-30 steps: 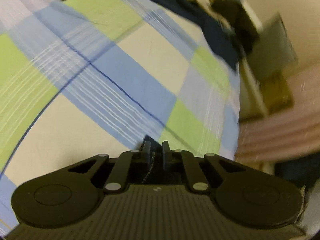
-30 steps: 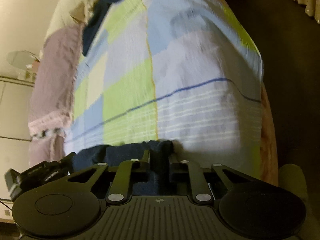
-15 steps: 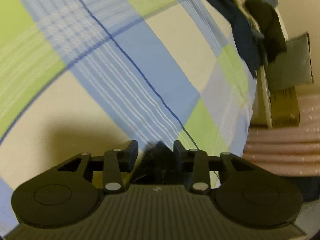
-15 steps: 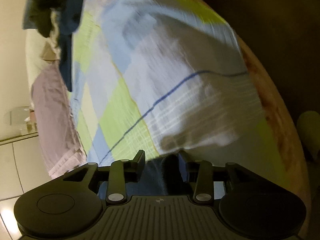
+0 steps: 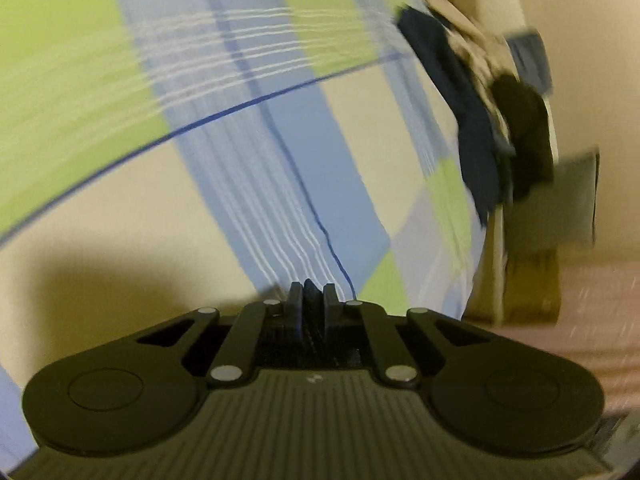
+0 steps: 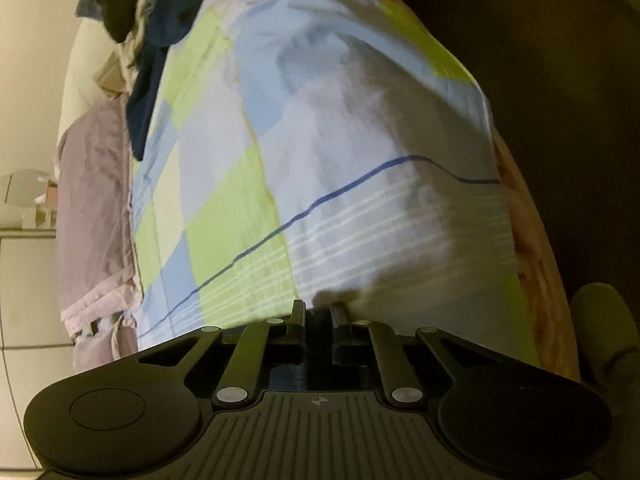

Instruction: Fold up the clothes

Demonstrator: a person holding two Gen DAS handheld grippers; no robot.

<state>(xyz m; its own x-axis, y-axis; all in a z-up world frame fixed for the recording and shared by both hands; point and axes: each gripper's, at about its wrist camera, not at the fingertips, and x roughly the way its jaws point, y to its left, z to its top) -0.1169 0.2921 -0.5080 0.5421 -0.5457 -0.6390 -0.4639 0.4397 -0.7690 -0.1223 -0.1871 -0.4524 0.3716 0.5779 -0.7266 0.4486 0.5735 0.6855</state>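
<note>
Left hand-held gripper (image 5: pixel 313 295): I've got it low over the checked bedsheet (image 5: pixel 200 184), pinching dark cloth (image 5: pixel 311 289).
Right hand-held gripper (image 6: pixel 319 309): low over the bed's edge, fingers near together, blue cloth (image 6: pixel 319 322) between; I cannot tell its grip.
Clothes pile (image 6: pixel 148 12): far end of bed.

Dark navy garment (image 5: pixel 311 296): only a small pinched fold visible, bottom centre of the left wrist frame, poking up between that gripper's fingers; rest is hidden behind the gripper body. In the right wrist frame, bottom centre, dark fabric (image 6: pixel 319 332) sits in the finger gap; can't tell how much is clamped. Unfolded clothes pile (image 5: pixel 496 120) at right of left frame, upper left of right frame: navy, black and beige pieces, heaped loosely, a navy piece draping over the bed's far edge. Blurred.
</note>
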